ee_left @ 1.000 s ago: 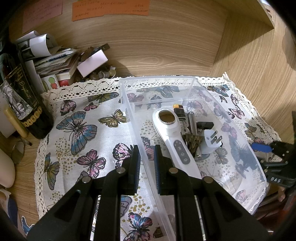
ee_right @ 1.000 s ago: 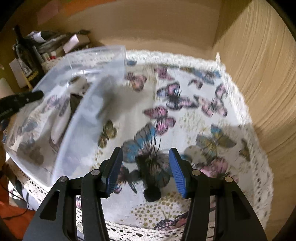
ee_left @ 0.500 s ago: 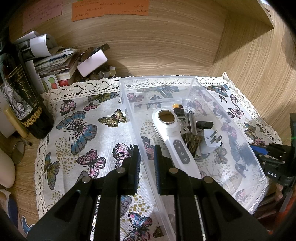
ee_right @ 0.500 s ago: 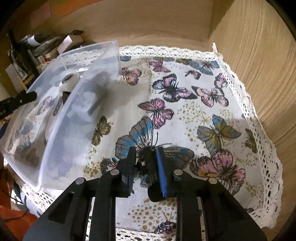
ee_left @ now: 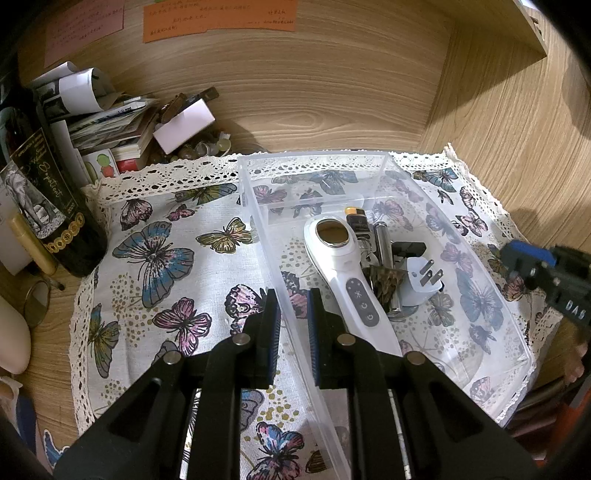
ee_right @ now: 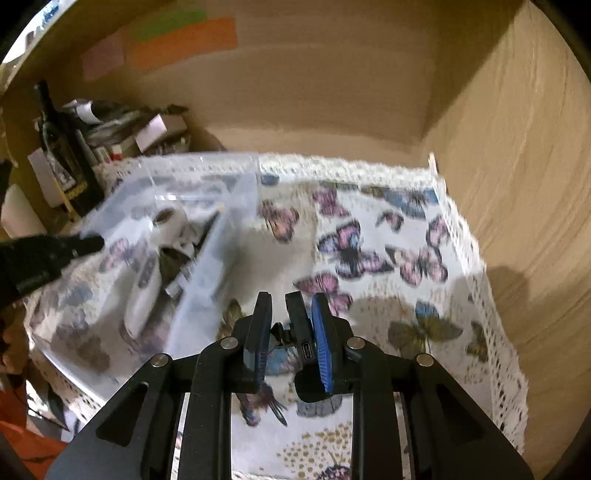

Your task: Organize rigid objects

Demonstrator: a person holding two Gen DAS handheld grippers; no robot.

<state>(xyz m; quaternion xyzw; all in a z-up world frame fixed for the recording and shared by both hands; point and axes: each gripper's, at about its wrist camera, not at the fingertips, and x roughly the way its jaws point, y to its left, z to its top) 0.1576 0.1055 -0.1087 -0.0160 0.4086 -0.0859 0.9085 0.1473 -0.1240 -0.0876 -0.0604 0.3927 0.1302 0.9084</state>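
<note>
A clear plastic bin (ee_left: 384, 162) sits on the butterfly cloth (ee_left: 155, 258). Inside lie a white handheld device (ee_left: 343, 266), a white plug adapter (ee_left: 421, 280), a metal cylinder (ee_left: 382, 240) and small dark items. My left gripper (ee_left: 291, 325) is shut on the bin's left wall. My right gripper (ee_right: 288, 332) is shut on a small black device with a port (ee_right: 301, 332), lifted above the cloth to the right of the bin (ee_right: 207, 236). The right gripper also shows at the right edge of the left wrist view (ee_left: 532, 262).
A dark wine bottle (ee_left: 44, 206), a pile of papers and boxes (ee_left: 122, 118) and small jars stand at the back left. Wooden walls close the back and right. Notes (ee_left: 218, 16) are stuck on the back wall. Butterfly cloth (ee_right: 388, 258) lies right of the bin.
My right gripper closed on the small black device and lifted it off the cloth, moving toward the bin. My left gripper stayed clamped on the bin wall.
</note>
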